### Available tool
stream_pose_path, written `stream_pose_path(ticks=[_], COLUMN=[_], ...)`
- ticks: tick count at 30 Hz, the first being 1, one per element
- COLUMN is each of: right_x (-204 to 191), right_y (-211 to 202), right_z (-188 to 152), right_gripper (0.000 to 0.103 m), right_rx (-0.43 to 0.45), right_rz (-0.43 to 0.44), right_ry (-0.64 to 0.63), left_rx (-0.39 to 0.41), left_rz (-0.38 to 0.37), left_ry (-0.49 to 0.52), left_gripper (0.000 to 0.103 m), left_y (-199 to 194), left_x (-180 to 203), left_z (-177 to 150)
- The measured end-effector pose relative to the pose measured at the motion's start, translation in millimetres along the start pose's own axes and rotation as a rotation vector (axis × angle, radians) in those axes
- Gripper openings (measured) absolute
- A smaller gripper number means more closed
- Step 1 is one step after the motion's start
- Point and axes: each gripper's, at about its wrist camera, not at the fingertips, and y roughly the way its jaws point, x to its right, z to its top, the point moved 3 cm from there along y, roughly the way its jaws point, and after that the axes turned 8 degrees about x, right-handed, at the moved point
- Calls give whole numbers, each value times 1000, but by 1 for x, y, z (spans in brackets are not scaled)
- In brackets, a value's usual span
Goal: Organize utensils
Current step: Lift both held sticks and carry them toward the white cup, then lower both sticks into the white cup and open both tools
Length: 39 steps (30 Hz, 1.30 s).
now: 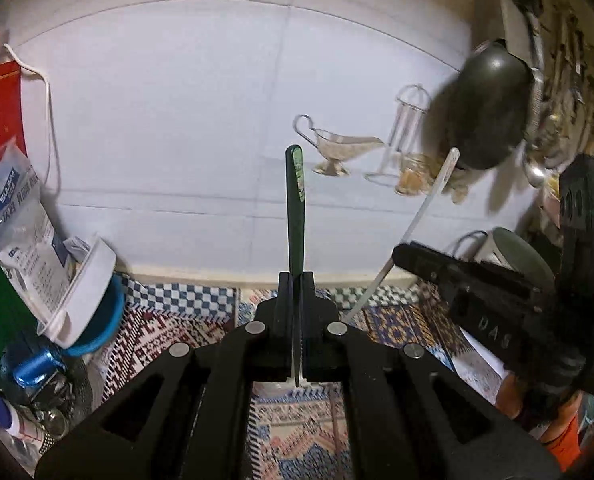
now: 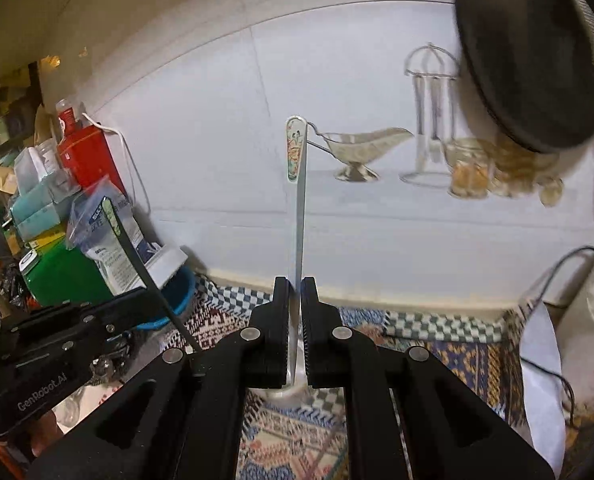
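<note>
Centrally, the dark-handled knife (image 1: pixel 295 208) stands upright, clamped in the left claw (image 1: pixel 296 292), long axis pointing up and away toward the far white wall (image 1: pixel 177 120). Alongside, the right claw (image 2: pixel 295 300) grips a pale-handled utensil (image 2: pixel 298 200) likewise upright; which arm is nearer the goal cannot be told. Beneath lies a patterned cloth (image 2: pixel 437 344) on the bench; a silver gravy boat (image 2: pixel 361 152) and wire stand (image 2: pixel 431 120) sit far right.

A: Left gripper (image 1: pixel 296 280)?
B: Matte black; two flat ribbed fingers (image 1: pixel 283 320); four round silver pins at 6 o'clock; triangular cut-outs in the arms.

A: Right gripper (image 2: pixel 295 284)?
B: Same build. Its body, seen at 3 o'clock from the left wrist, bears embossed lettering and a green light; orange sleeve (image 1: pixel 563 438) beneath.
</note>
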Motion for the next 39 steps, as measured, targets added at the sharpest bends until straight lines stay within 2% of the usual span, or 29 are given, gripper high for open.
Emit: stream_pose_path(ticks=[9, 19, 28, 34, 39], right_x=[2, 6, 4, 3, 5], right_y=[52, 84, 85, 69, 46], right_z=[-25, -64, -79, -78, -73], right_gripper=[6, 6, 6, 19, 22], right_rx=[-103, -229, -299, -292, -261], right_rz=[20, 23, 37, 35, 19], right_ry=[5, -1, -11, -23, -29], left_rx=[-52, -183, -209, -197, -183], left_rz=[60, 90, 83, 72, 60], left_ry=[-26, -53, -29, -8, 10], left_gripper=[1, 1, 1, 2, 13], left_y=[46, 83, 74, 56, 37], left_x=[-22, -36, -33, -28, -22], left_z=[-12, -58, -63, -59, -55])
